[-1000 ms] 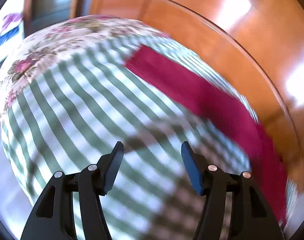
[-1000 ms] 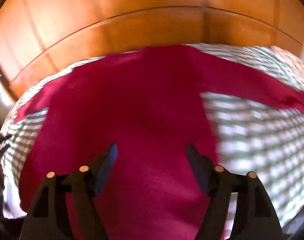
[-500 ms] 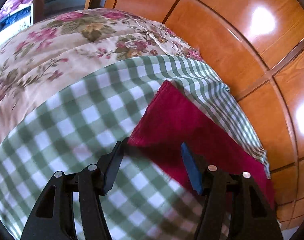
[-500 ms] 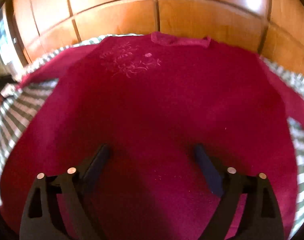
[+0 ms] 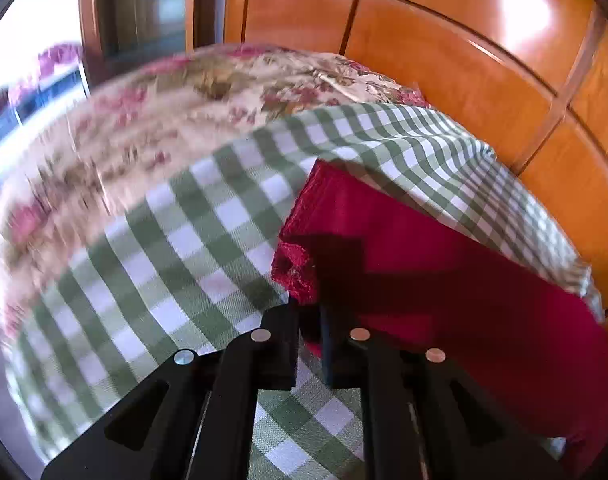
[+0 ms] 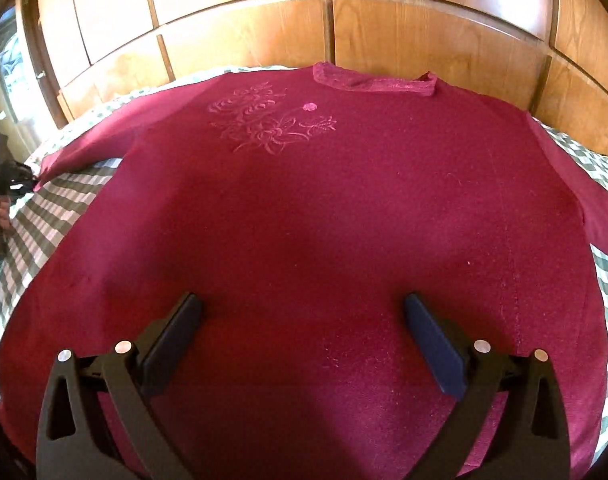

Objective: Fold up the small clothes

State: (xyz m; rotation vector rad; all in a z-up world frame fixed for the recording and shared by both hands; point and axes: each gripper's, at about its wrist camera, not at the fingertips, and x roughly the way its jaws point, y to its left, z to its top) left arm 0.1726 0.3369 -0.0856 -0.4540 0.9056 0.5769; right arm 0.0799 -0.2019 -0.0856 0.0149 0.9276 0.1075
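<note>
A dark red sweater (image 6: pixel 324 208) lies flat on a green-and-white checked cloth (image 5: pixel 175 240), collar (image 6: pixel 376 82) at the far side and pale embroidery (image 6: pixel 271 120) on the chest. Its left sleeve (image 5: pixel 424 264) stretches out over the cloth. My left gripper (image 5: pixel 310 312) is shut on that sleeve's cuff end, with red knit pinched between the pads. In the right wrist view the same gripper (image 6: pixel 7 184) shows at the far left, held by a hand. My right gripper (image 6: pixel 304 312) hovers over the sweater's lower body. Its jaws are opening wide and pinch nothing.
The checked cloth covers a bed with a floral bedspread (image 5: pixel 183 120) further left. Glossy wooden wardrobe panels (image 6: pixel 424 28) stand close behind the bed's far edge. The sweater's other sleeve (image 6: pixel 584 184) runs off to the right over the cloth.
My left gripper has moved up to the sleeve's end and closed on the cuff. My right gripper's jaws have spread wider over the sweater's body.
</note>
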